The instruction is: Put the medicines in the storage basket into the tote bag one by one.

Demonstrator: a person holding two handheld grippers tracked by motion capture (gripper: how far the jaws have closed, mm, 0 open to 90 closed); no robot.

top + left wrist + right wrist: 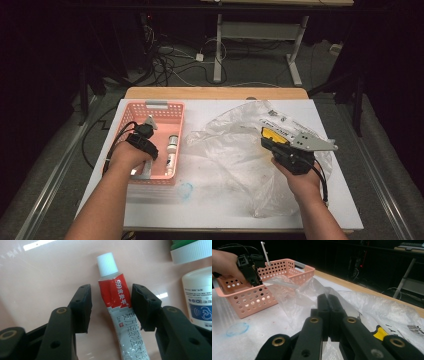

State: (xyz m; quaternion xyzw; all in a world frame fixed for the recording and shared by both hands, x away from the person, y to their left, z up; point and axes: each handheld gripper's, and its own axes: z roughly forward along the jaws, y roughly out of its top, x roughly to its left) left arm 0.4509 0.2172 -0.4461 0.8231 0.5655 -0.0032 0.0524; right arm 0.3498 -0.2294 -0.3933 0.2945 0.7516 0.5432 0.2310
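Now left gripper (pixel 110 307) fingers half-open, straddling red-and-white ointment tube (pixel 120 315), white ribbed cap, label "999", lying in pink perforated plastic basket (pixel 176 120); pads not pressing. Right gripper (pixel 328 312) fingers closed, pinching clear plastic bag (pixel 294 297) on bench (pixel 210 200).

My left gripper (pixel 111 307) had two matte black jaws with blocky, ribbed pads, each arm set with a brass-ringed rivet and a small screw hole. My right gripper (pixel 328 312) matched it, with brass rings along its black links, a yellow patch, a grey three-cornered plate on top, and black cables trailing. My forearms were bare.
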